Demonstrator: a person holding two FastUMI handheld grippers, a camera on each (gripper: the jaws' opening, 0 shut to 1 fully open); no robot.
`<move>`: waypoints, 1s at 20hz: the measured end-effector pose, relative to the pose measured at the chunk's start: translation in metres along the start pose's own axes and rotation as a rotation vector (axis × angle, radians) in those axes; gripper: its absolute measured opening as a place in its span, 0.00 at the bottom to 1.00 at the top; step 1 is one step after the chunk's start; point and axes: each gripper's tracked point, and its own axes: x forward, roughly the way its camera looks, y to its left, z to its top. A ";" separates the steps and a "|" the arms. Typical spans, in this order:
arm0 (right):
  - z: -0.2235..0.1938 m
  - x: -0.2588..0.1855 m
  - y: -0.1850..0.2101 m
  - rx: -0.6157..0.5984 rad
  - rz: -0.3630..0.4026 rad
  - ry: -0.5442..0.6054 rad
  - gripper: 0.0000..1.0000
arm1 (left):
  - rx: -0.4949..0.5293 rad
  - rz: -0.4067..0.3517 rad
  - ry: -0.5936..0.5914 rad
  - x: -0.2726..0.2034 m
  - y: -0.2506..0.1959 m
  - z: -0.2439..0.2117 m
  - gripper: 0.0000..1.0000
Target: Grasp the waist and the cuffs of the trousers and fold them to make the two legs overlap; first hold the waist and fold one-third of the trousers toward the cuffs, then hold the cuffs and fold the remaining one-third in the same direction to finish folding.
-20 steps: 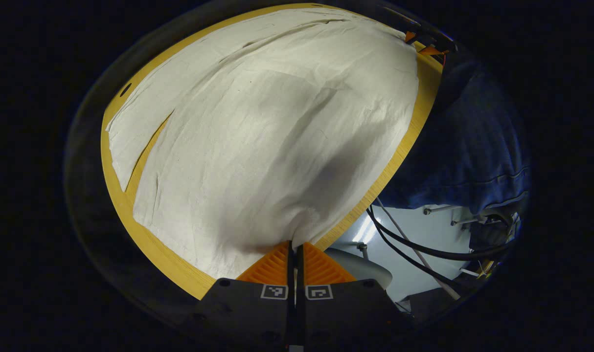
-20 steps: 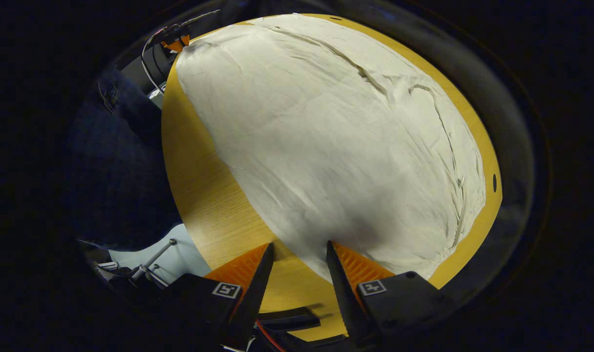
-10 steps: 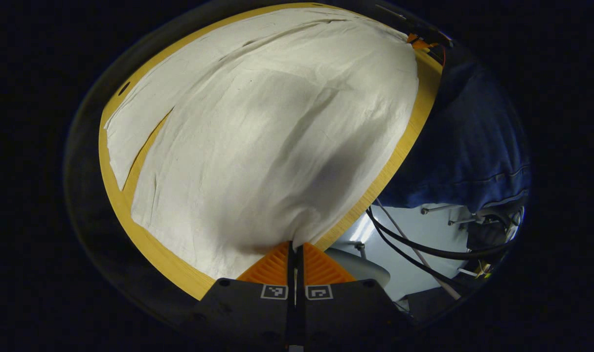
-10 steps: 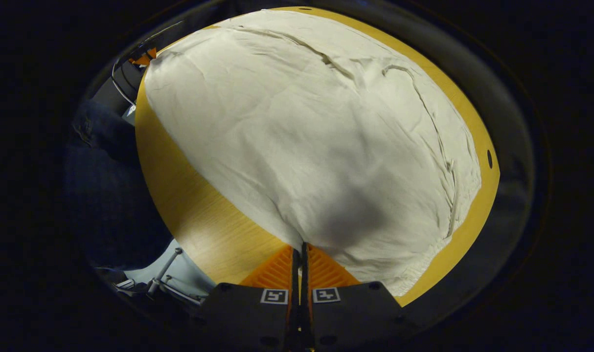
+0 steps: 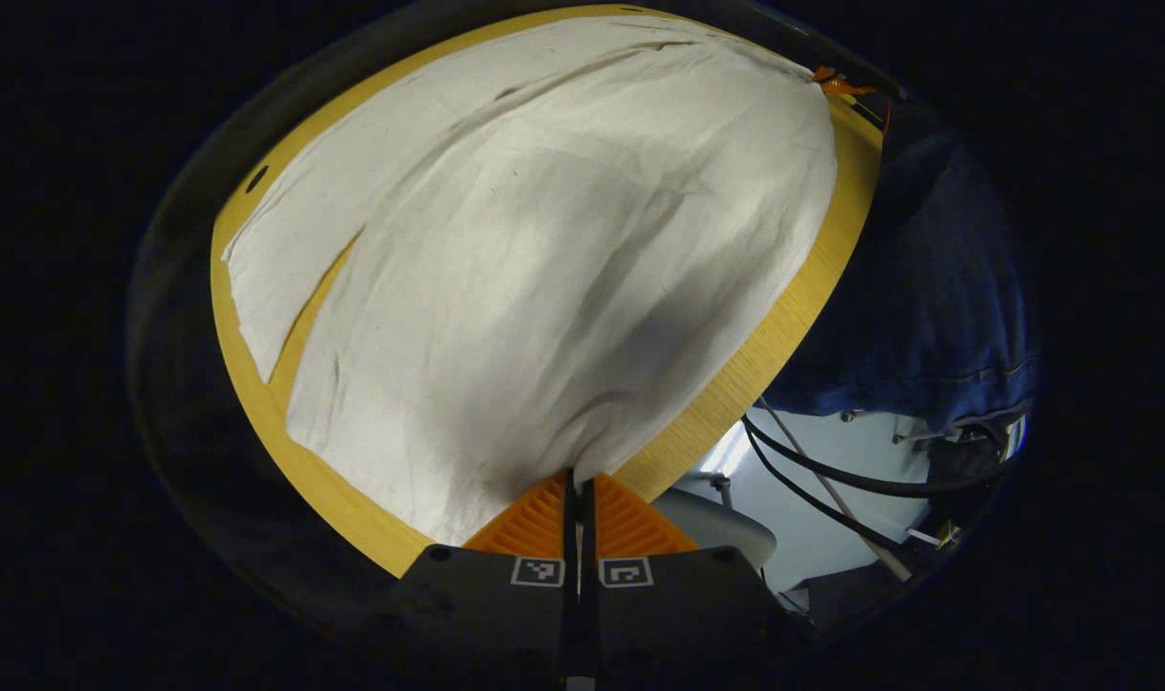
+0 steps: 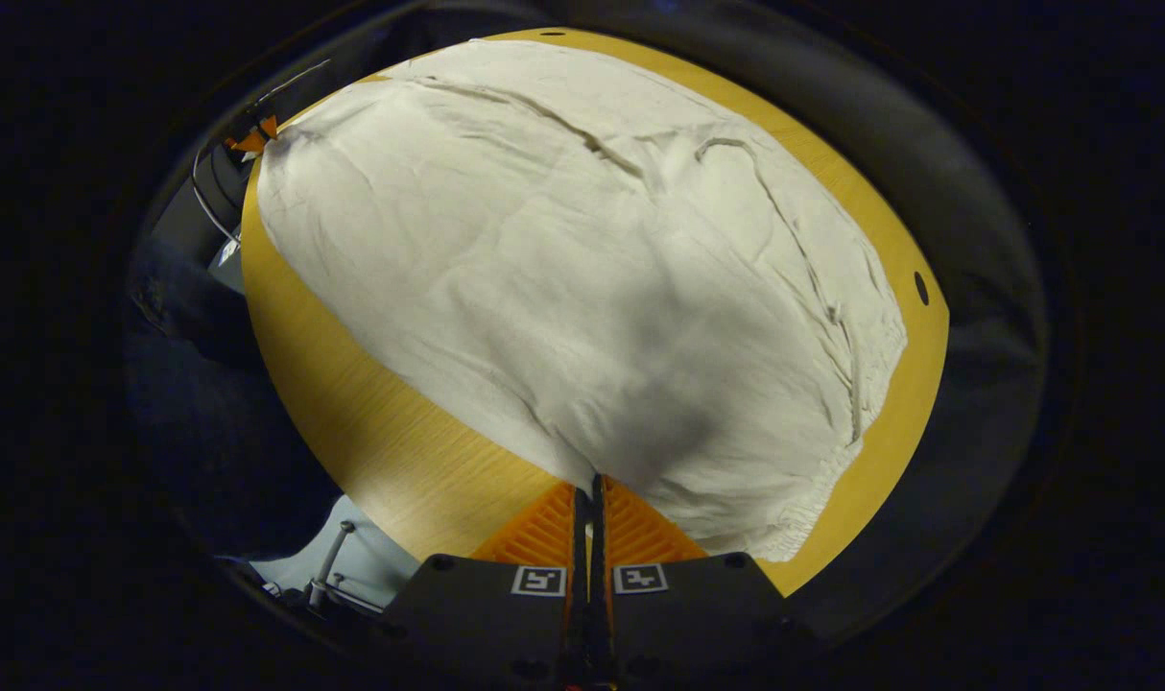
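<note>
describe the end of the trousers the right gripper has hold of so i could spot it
On the round wooden table lie cream trousers, spread flat. The right gripper pinches their near edge beside the waistband, a gathered, puckered elastic hem unlike the smooth cloth elsewhere.

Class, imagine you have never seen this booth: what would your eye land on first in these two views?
The pale trousers spread wide over the round yellow wooden table, covering most of it. Next, each gripper shut on the cloth's near edge: the left gripper and the right gripper, each low in its own view.
</note>
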 end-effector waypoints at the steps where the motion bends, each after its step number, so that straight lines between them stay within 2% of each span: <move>1: 0.004 -0.006 -0.003 0.037 -0.018 -0.025 0.04 | 0.000 0.029 -0.023 -0.011 0.010 0.008 0.00; 2: 0.010 -0.014 -0.009 0.068 -0.039 -0.053 0.04 | 0.001 0.068 -0.043 -0.023 0.024 0.017 0.00; 4: 0.027 -0.030 -0.020 0.128 -0.081 -0.126 0.04 | -0.021 0.203 -0.093 -0.053 0.061 0.036 0.00; 5: 0.039 -0.038 -0.026 0.157 -0.106 -0.172 0.00 | -0.055 0.269 -0.117 -0.068 0.079 0.048 0.00; 8: 0.075 -0.059 -0.055 0.253 -0.219 -0.297 0.04 | -0.136 0.420 -0.221 -0.102 0.126 0.089 0.00; 10: 0.096 -0.068 -0.072 0.324 -0.269 -0.359 0.04 | -0.163 0.483 -0.279 -0.114 0.150 0.115 0.00; 12: 0.116 -0.072 -0.087 0.392 -0.289 -0.404 0.04 | -0.201 0.537 -0.317 -0.120 0.178 0.128 0.00; 13: 0.124 -0.074 -0.095 0.417 -0.296 -0.428 0.00 | -0.234 0.576 -0.325 -0.119 0.192 0.135 0.00; 14: 0.135 -0.074 -0.104 0.444 -0.306 -0.454 0.04 | -0.267 0.605 -0.347 -0.118 0.206 0.143 0.00; 19: 0.196 -0.067 -0.146 0.519 -0.345 -0.556 0.04 | -0.436 0.680 -0.443 -0.110 0.258 0.172 0.00; 20: 0.207 -0.059 -0.153 0.530 -0.344 -0.568 0.00 | -0.459 0.697 -0.465 -0.115 0.266 0.178 0.00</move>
